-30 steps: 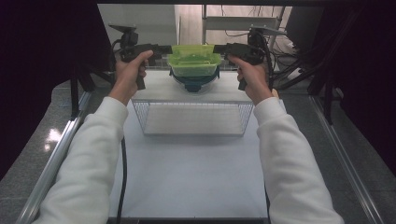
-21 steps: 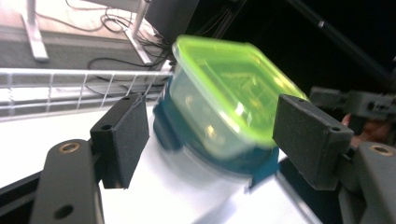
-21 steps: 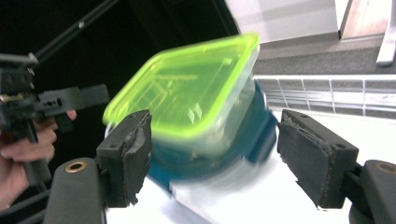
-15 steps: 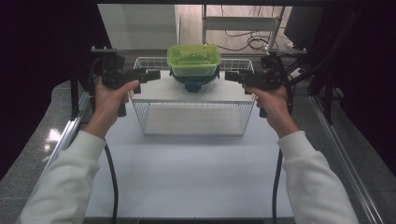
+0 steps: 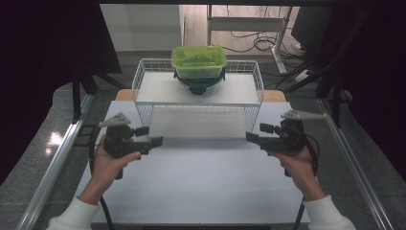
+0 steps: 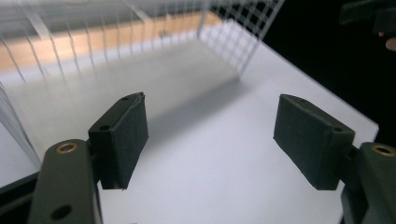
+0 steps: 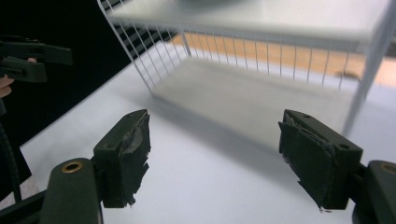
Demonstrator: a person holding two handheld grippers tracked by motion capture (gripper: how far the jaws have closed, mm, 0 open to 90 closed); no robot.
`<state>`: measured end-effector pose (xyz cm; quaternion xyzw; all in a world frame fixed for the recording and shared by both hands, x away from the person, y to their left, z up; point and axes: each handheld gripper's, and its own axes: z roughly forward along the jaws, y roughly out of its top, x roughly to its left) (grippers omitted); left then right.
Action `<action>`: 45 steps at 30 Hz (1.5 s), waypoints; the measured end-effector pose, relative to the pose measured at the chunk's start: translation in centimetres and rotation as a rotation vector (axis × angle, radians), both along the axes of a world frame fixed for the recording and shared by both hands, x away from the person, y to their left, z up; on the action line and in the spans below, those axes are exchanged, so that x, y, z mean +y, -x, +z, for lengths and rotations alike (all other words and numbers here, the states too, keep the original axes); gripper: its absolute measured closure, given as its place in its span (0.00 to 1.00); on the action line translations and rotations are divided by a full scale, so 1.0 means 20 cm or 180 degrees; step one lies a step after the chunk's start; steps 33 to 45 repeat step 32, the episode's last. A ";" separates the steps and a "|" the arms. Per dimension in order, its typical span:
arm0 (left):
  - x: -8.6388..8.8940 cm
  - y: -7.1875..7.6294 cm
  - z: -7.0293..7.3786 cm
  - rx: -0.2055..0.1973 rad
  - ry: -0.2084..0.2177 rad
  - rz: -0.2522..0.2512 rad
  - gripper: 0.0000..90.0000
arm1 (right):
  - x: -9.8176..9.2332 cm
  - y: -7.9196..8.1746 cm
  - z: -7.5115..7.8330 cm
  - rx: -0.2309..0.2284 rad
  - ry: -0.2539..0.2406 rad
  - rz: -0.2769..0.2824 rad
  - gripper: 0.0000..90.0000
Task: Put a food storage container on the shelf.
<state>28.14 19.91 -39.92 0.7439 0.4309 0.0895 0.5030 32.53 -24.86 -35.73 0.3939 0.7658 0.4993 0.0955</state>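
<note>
White wire rack (image 5: 197,98) is seen at the far middle of the desk (image 5: 201,182), and a lime-green lidded container (image 5: 199,61) is perched on a dark bowl (image 5: 197,85) on the rack's top shelf, pretty much centred. That stack hasn't been shifted at all compared with the earlier frames, where it was framed between the two grippers.

What's changed is the hands. A second ago both grippers were held up at the level of the container, close on either side of it; half a second ago they'd been pulled out toward the rack's ends. Now the left gripper (image 5: 155,142) is held low over the desk just in front of the rack's left front corner, and the right gripper (image 5: 253,138) is held the same way at the right front corner, tips turned inward toward each other. Both are well apart from the container.

Jaws on both have just been opening, and they're spread wide with nothing between them. In the left gripper view only bare desk and the rack's mesh (image 6: 140,42) are seen past the left gripper (image 6: 210,140), and in the right gripper view, past the right gripper (image 7: 215,154), the rack's lower level (image 7: 261,88) is looked into.
</note>
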 end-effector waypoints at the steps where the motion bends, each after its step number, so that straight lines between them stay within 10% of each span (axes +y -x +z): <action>1: 0.00 0.01 -0.03 0.0030 -0.0002 -0.0008 0.28 | -0.02 0.02 -0.04 0.0031 0.0005 -0.0005 0.28; 10: -0.04 0.10 -0.27 0.0273 -0.0212 -0.0040 0.28 | -0.11 0.16 -0.31 0.0273 0.0166 -0.0058 0.28; 18: -0.04 0.12 -0.34 0.0301 -0.0318 0.0029 0.28 | -0.11 0.21 -0.47 0.0392 0.0374 -0.0025 0.28; 45: -0.04 0.11 -0.37 0.0279 -0.0372 0.0079 0.29 | -0.13 0.21 -0.47 0.0327 0.0373 -0.0094 0.25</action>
